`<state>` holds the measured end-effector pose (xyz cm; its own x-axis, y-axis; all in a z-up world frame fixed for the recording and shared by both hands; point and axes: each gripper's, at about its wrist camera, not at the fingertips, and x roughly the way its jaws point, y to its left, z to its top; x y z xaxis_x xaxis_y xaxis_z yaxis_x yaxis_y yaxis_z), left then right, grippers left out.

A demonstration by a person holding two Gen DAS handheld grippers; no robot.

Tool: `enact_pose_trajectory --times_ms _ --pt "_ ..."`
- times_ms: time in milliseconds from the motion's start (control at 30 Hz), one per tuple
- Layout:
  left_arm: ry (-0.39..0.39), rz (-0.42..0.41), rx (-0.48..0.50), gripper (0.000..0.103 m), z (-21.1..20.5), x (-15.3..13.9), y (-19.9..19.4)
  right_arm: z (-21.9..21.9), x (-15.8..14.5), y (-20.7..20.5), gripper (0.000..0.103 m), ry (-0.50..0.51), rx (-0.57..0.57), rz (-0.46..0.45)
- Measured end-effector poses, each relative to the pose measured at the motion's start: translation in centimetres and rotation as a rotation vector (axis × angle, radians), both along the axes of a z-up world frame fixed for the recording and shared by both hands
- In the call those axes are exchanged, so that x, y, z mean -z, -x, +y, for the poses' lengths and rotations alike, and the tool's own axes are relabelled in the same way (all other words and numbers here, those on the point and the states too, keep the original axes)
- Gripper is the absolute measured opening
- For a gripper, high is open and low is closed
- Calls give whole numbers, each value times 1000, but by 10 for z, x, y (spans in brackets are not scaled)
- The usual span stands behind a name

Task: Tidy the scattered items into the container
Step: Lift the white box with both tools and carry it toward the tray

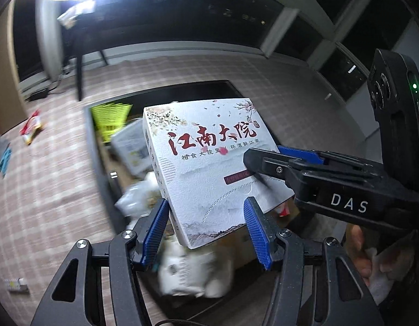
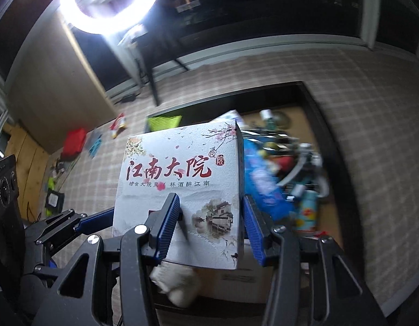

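- White printed carton, red calligraphy and blossom artwork: the box (image 1: 209, 168) is held in the air over the container (image 1: 100, 163), gripped by both grippers at once.
- Right gripper (image 2: 210, 226): jaws about half open, clamped across the box's near right corner, one blue pad on the printed face and the other on the side panel.
- Left gripper (image 1: 206, 229): jaws half open, straddling the box's near lower edge; pads look to press its two sides, though the left contact is partly hidden.
- Container, dark-rimmed tray: already crowded. White bags (image 1: 193, 271) lie near, a green basket (image 1: 111, 116) far left, a blue packet (image 2: 261, 174) and a bottle (image 2: 307, 212) to the right.
- Floor, checked mat (image 1: 46, 176): strays remain well apart from the container, namely a red-and-yellow packet (image 1: 31, 127), a blue item (image 1: 4, 160), a red bag (image 2: 73, 144) and a small carton (image 1: 16, 285).
- Progress, by judgement: well along; the box awaits lowering, and floor strays are left.
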<state>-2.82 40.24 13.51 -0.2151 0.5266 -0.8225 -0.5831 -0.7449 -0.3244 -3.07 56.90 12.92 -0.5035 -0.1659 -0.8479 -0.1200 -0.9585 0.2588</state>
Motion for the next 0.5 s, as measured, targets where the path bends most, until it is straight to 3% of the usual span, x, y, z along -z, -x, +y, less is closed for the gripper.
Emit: enact_pose_trajectory --times_ms 267,500 --pt "15 33 47 49 26 -9 -17 41 -10 -19 49 -14 50 22" --pt "37 44 -20 49 3 -13 -11 22 -13 -9 49 -8 -18 32"
